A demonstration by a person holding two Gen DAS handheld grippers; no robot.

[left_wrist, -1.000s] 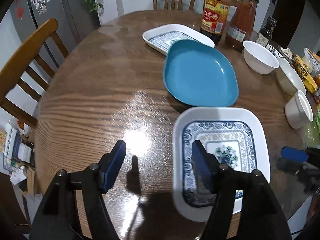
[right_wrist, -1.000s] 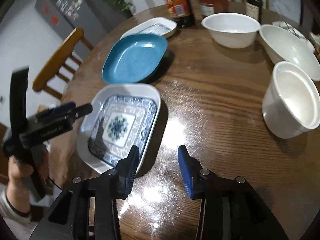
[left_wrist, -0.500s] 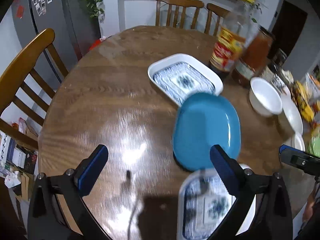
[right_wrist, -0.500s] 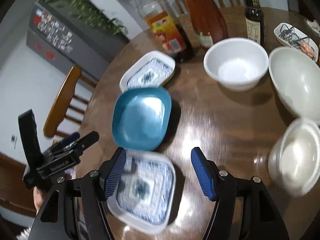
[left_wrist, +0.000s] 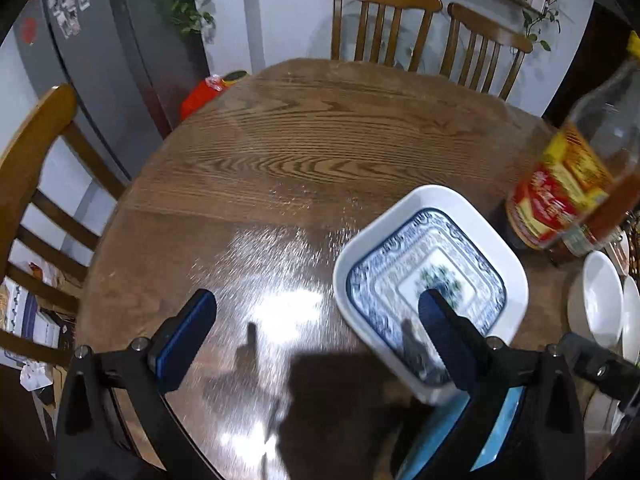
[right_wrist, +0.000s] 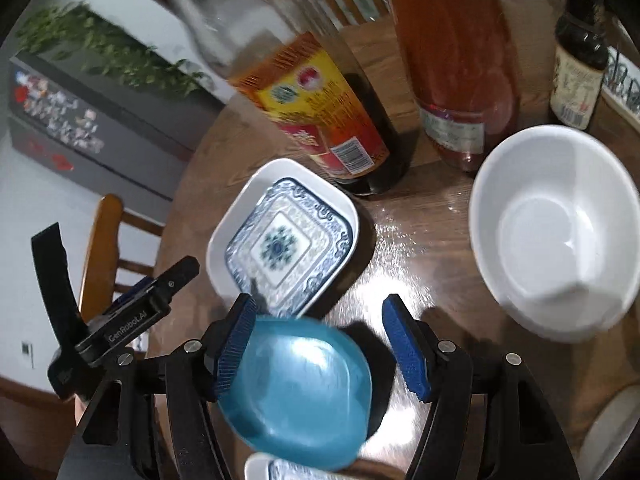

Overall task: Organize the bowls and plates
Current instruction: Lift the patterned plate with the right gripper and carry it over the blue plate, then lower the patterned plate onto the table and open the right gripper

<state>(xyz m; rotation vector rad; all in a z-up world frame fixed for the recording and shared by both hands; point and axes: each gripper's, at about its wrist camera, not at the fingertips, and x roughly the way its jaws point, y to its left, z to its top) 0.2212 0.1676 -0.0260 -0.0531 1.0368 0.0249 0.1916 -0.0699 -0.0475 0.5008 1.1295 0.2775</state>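
A white square plate with a blue pattern [left_wrist: 432,280] lies on the round wooden table [left_wrist: 304,152]; it also shows in the right wrist view [right_wrist: 280,236]. My left gripper [left_wrist: 316,336] is open and empty, its right finger over the plate's near part. A blue plate [right_wrist: 296,392] lies nearer, under my open, empty right gripper [right_wrist: 320,344]; its edge shows in the left wrist view [left_wrist: 500,440]. A second patterned plate [right_wrist: 280,470] peeks in at the bottom. A white bowl [right_wrist: 556,224] stands at the right.
A soy sauce bottle [right_wrist: 320,92], an orange sauce bottle [right_wrist: 460,60] and a small dark bottle [right_wrist: 580,76] stand behind the plates. White bowls [left_wrist: 600,300] sit at the right edge. Wooden chairs [left_wrist: 400,20] ring the table. A fridge [left_wrist: 100,40] stands at the far left.
Both grippers have moved forward across the table, past the near patterned plate and the blue plate, toward the far patterned plate and the bottles. Both have stayed open.
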